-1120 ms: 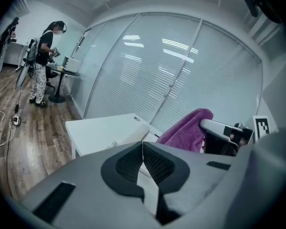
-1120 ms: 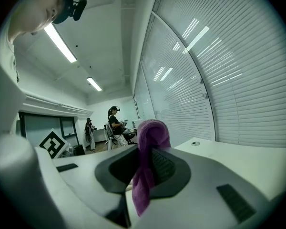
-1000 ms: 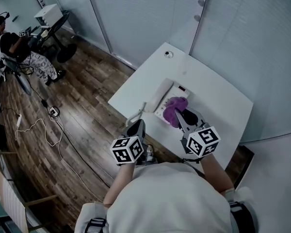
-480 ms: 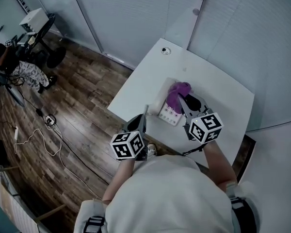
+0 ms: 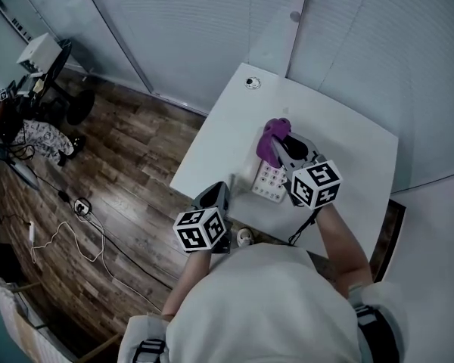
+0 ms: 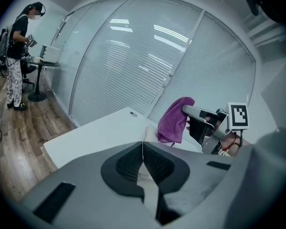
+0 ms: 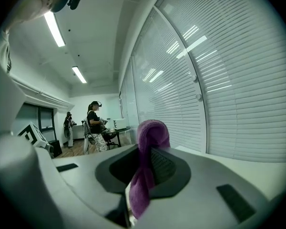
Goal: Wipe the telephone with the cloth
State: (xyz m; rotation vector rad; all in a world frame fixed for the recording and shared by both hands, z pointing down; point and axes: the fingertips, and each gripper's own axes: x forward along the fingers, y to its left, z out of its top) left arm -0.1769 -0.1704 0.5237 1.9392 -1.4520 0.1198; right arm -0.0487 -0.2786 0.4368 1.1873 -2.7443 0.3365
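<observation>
The right gripper [image 5: 286,154], clamped on the purple cloth [image 5: 273,136], has carried it from the telephone's [image 5: 269,180] keypad to its far end. The telephone lies on the white table [image 5: 348,157], long axis running from the person toward the blinds [image 5: 212,29]. The left gripper [image 5: 216,195] hovers beside it, jaws together, empty.

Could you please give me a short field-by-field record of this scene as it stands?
table: white, beside slatted blinds
telephone: lies on the table
cloth: purple, hangs over the telephone's far end
right tongs: shut on the cloth
left tongs: shut, empty, near the table edge beside the telephone
</observation>
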